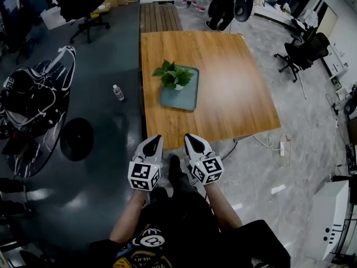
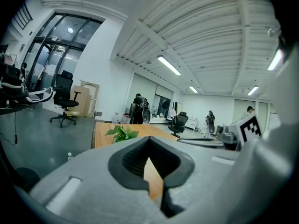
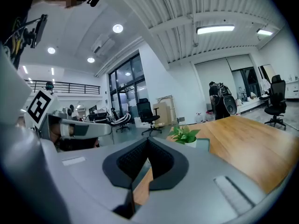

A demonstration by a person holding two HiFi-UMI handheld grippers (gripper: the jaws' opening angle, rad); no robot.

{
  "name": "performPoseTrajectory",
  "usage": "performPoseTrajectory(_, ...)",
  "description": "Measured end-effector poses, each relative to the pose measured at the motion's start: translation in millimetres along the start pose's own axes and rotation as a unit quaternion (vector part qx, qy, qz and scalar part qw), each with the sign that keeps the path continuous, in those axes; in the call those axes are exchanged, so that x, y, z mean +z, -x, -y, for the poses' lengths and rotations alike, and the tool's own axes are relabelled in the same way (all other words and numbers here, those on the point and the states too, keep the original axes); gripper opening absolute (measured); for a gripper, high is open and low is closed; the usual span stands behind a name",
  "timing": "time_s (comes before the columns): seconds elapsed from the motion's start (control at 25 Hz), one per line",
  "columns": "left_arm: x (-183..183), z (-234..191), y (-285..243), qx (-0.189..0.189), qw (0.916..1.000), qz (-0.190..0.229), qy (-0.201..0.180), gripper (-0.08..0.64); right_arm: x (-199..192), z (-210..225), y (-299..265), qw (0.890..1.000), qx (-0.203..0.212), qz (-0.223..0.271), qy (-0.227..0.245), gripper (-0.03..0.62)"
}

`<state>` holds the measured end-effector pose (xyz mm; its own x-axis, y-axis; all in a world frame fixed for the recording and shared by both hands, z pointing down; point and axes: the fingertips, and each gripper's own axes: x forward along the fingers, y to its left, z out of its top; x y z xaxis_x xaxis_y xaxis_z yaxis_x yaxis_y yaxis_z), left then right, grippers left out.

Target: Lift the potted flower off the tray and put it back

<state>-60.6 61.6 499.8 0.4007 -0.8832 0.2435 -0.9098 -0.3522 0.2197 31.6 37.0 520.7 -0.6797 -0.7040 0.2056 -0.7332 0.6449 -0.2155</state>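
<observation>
A small potted flower (image 1: 174, 77) with green leaves stands in a white pot on a teal tray (image 1: 187, 98), left of centre on the wooden table (image 1: 234, 82). Both grippers hover side by side just short of the table's near edge, pointing at the tray. My left gripper (image 1: 155, 139) is shut with nothing in it, and so is my right gripper (image 1: 189, 138). In the left gripper view the flower (image 2: 122, 133) shows beyond the shut gripper (image 2: 149, 139). In the right gripper view the flower (image 3: 185, 135) and tray (image 3: 203, 143) lie ahead of the shut gripper (image 3: 148, 140).
A water bottle (image 1: 117, 92) lies on the dark floor left of the table. Office chairs (image 1: 83, 7) stand at the far left and at the right (image 1: 301, 54). A power strip (image 1: 282, 148) with cables lies on the floor at the table's right corner. A person (image 1: 222, 1) stands beyond the table.
</observation>
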Motion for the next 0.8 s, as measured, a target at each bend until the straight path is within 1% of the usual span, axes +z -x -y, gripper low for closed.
performPoseTrajectory(0.12,0.2,-16.1,-49.4,0.002,1.0,-0.003,-0.003,-0.003,-13.8,43.8,-44.3,1.0,0.003,-0.007,0.006,0.002)
performPoseTrajectory(0.24,0.5,-33.8,-113.0,-0.001,0.9999,-0.002,-0.012,-0.002,-20.7,89.8,-96.5,1.0,0.009,-0.011,0.014,0.002)
performPoseTrajectory(0.36,-13.4,-49.4,-169.6,-0.003,0.9993,-0.024,-0.029,-0.002,-33.9,128.0,-143.8,0.999,0.014,-0.02,0.022,0.005)
performPoseTrajectory(0.4,-18.1,-54.7,-184.2,-0.003,0.9989,-0.032,-0.035,-0.003,-41.8,139.5,-159.9,0.999,0.016,-0.025,0.024,0.02)
performPoseTrajectory(0.48,-25.4,-66.8,-206.8,0.001,0.9981,-0.044,-0.042,-0.003,-63.1,163.4,-193.3,0.999,0.014,-0.042,0.024,0.091)
performPoseTrajectory(0.52,-28.0,-73.2,-215.4,0.005,0.998,-0.048,-0.04,-0.003,-75.1,177.2,-209.9,0.998,0.006,-0.054,0.021,0.131)
performPoseTrajectory(0.56,-30.2,-79.1,-222.2,0.009,0.9981,-0.05,-0.033,-0.003,-87.1,192.2,-225.6,0.998,-0.005,-0.067,0.018,0.172)
performPoseTrajectory(0.6,-32.7,-84.1,-227.2,0.012,0.9984,-0.051,-0.023,-0.003,-98.4,207.0,-240.3,0.997,-0.018,-0.08,0.014,0.23)
performPoseTrajectory(0.64,-36.3,-88.6,-230.5,0.016,0.9985,-0.052,-0.012,-0.003,-109.0,220.4,-254.3,0.995,-0.03,-0.092,0.01,0.275)
performPoseTrajectory(0.72,-47.6,-97.0,-234.5,0.019,0.9981,-0.058,0.005,-0.003,-127.0,241.5,-282.9,0.992,-0.049,-0.112,0.013,0.344)
performPoseTrajectory(0.8,-61.4,-102.8,-237.0,0.021,0.9972,-0.068,0.022,-0.003,-138.8,256.1,-309.7,0.99,-0.054,-0.125,0.027,0.384)
